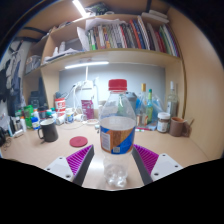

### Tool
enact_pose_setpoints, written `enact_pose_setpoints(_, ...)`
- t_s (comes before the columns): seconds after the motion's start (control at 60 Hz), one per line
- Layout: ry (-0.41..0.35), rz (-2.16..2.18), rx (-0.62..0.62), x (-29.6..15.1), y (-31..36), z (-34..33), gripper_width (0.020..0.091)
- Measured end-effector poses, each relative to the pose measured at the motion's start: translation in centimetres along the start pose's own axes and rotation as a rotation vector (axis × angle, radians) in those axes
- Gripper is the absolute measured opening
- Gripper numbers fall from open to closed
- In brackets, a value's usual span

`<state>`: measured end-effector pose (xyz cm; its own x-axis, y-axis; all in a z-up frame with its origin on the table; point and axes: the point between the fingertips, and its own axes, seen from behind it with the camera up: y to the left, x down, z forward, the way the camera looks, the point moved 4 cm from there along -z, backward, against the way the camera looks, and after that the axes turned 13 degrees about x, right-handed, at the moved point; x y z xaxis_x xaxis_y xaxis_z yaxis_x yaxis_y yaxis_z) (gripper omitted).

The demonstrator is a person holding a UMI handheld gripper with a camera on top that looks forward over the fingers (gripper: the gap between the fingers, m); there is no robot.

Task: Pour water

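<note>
the water bottle (118, 128), clear with a red cap and a pale label, stands upright between the fingers of the hand-held gripper (115, 158). the purple pads (146, 157) sit close at either side of its lower body, though i cannot tell whether they press on it. the gripper points level across the table (40, 152). a black mug (47, 129) stands far left, a red lid (78, 142) nearer, jars (163, 122) far right under a bookshelf (125, 40).

Clear glossy plastic bottle (117, 135) with a paper label, on a smooth pale matt desk (60, 150).
</note>
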<state>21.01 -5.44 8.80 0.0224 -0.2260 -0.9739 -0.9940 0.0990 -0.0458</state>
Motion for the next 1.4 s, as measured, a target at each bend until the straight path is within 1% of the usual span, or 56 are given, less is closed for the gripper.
enact_pose_setpoints(0.05,-0.029,-0.005,0.035,-0.6,-0.1,1.1,0.0829)
enact_pose_setpoints(0.1,-0.052,0.005,0.064,-0.9,-0.2,2.1,0.0802)
enact_pose_setpoints(0.15,-0.058,0.003,0.102,-0.9,-0.8,3.0,0.0554)
enact_pose_setpoints(0.217,-0.085,0.014,0.175,-1.1,-1.6,3.2,0.0538)
enact_pose_setpoints(0.283,-0.109,0.044,0.205,-1.0,-1.7,3.4,0.0516)
enact_pose_setpoints(0.3,-0.107,0.053,0.216,-1.1,-1.8,3.5,0.05)
enact_pose_setpoints(0.333,-0.097,0.074,0.239,-1.0,-2.0,3.5,0.0495)
enact_pose_setpoints(0.383,-0.074,0.079,0.259,-0.9,-2.0,3.6,0.0469)
enact_pose_setpoints(0.433,-0.044,0.061,0.26,-1.0,-1.8,3.7,0.0446)
enact_pose_setpoints(0.467,-0.016,0.065,0.261,-0.8,-1.4,3.9,0.0444)
enact_pose_setpoints(0.483,0.002,0.066,0.256,-0.7,-1.3,3.7,0.0429)
enact_pose_setpoints(0.533,0.063,0.071,0.207,-1.1,0.0,3.5,0.043)
enact_pose_setpoints(0.55,0.071,0.071,0.192,-1.6,0.3,3.4,0.043)
enact_pose_setpoints(0.583,0.064,0.053,0.179,-3.1,0.8,3.2,0.0431)
enact_pose_setpoints(0.667,-0.023,-0.106,0.164,-8.3,2.4,3.6,0.0432)
enact_pose_setpoints(0.75,-0.127,-0.361,0.101,-14.2,5.3,5.1,0.0431)
enact_pose_setpoints(0.867,-0.256,-0.773,0.102,-19.0,11.8,8.3,0.0432)
enact_pose_setpoints(0.917,-0.297,-0.982,0.097,-19.8,14.5,10.0,0.0432)
enact_pose_setpoints(0.967,-0.358,-1.193,0.086,-20.0,17.2,11.6,0.0431)
enact_pose_setpoints(1.033,-0.425,-1.435,0.072,-19.3,20.6,13.1,0.0427)
enact_pose_setpoints(1.117,-0.483,-1.681,0.062,-18.2,23.1,14.3,0.0429)
enact_pose_setpoints(1.15,-0.537,-1.799,0.081,-18.2,24.3,14.6,0.0427)
enact_pose_setpoints(1.2,-0.661,-1.986,0.126,-18.7,26.1,14.7,0.0429)
enact_pose_setpoints(1.233,-0.731,-2.09,0.127,-18.5,27.2,14.7,0.043)
enact_pose_setpoints(1.25,-0.752,-2.14,0.117,-18.6,27.8,14.6,0.043)
enact_pose_setpoints(1.3,-0.771,-2.226,0.105,-18.3,28.3,15.3,0.0427)
enact_pose_setpoints(1.4,-0.747,-2.411,0.165,-18.5,28.0,16.2,0.0429)
